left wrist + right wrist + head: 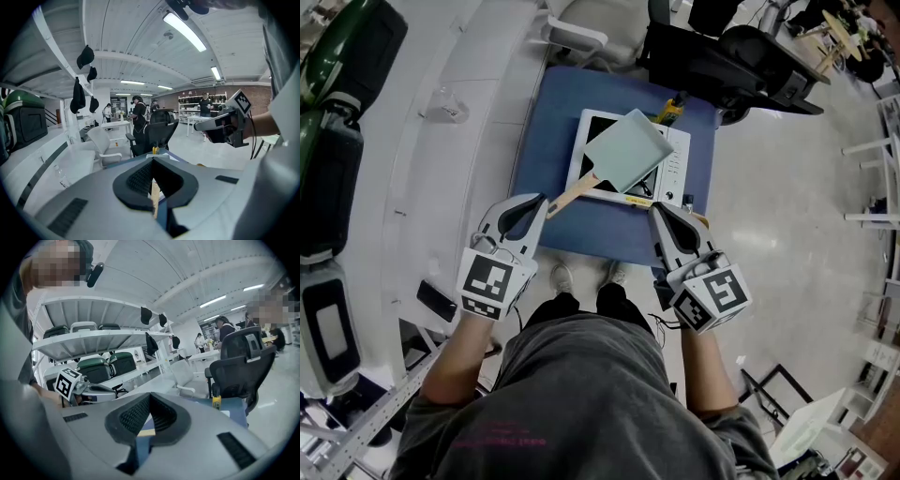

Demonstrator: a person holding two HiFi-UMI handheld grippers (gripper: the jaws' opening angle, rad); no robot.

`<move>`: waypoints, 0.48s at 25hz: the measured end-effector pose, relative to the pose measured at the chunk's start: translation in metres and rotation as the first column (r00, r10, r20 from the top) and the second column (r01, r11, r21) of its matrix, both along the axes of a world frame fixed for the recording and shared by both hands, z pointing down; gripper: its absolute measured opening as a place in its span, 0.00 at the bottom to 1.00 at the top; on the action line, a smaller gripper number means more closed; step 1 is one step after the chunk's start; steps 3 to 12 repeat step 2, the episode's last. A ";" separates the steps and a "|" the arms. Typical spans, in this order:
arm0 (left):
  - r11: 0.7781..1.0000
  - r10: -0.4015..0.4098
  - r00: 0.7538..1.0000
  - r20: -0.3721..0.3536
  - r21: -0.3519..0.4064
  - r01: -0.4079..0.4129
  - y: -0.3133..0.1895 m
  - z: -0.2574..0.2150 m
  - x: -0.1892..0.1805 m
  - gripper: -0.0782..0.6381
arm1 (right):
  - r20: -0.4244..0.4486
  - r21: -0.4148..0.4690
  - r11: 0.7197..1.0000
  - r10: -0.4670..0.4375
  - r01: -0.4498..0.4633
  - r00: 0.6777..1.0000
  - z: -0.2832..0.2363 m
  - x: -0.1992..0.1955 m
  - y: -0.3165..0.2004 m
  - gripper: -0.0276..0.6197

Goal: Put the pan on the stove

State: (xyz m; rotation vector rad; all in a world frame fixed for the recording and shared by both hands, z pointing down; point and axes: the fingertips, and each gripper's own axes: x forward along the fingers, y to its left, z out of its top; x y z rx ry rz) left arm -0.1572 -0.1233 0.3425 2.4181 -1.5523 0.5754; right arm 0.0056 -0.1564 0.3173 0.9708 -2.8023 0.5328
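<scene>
Your left gripper (543, 201) is clamped on the wooden handle (573, 195) to steer the pale-green pan (623, 155) over the stove (677, 167) mid-frame, and your right gripper (657, 210) idles pinched closed and empty at its lower right.

- Blue bench (546, 150) stands on a pale floor (787, 220)
- White stove (677, 161) lies flat at its middle
- Small yellow bottle (669, 111) stands at its far edge

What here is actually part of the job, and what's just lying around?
Part of the job: pan, its wooden handle clamped in the left gripper; stove; blue table under it.
Just lying about: small yellow object, black office chair, green cases on the shelf.
</scene>
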 end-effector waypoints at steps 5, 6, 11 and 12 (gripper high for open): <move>1.000 -0.001 1.000 0.004 0.000 0.001 -0.002 0.001 0.001 0.11 | -0.001 -0.005 1.000 0.000 0.000 1.000 0.002 0.001 -0.002 0.02; 1.000 -0.001 1.000 0.004 0.000 0.001 -0.002 0.001 0.001 0.11 | -0.001 -0.005 1.000 0.000 0.000 1.000 0.002 0.001 -0.002 0.02; 1.000 -0.001 1.000 0.004 0.000 0.001 -0.002 0.001 0.001 0.11 | -0.001 -0.005 1.000 0.000 0.000 1.000 0.002 0.001 -0.002 0.02; 1.000 -0.001 1.000 0.004 0.000 0.001 -0.002 0.001 0.001 0.11 | -0.001 -0.005 1.000 0.000 0.000 1.000 0.002 0.001 -0.002 0.02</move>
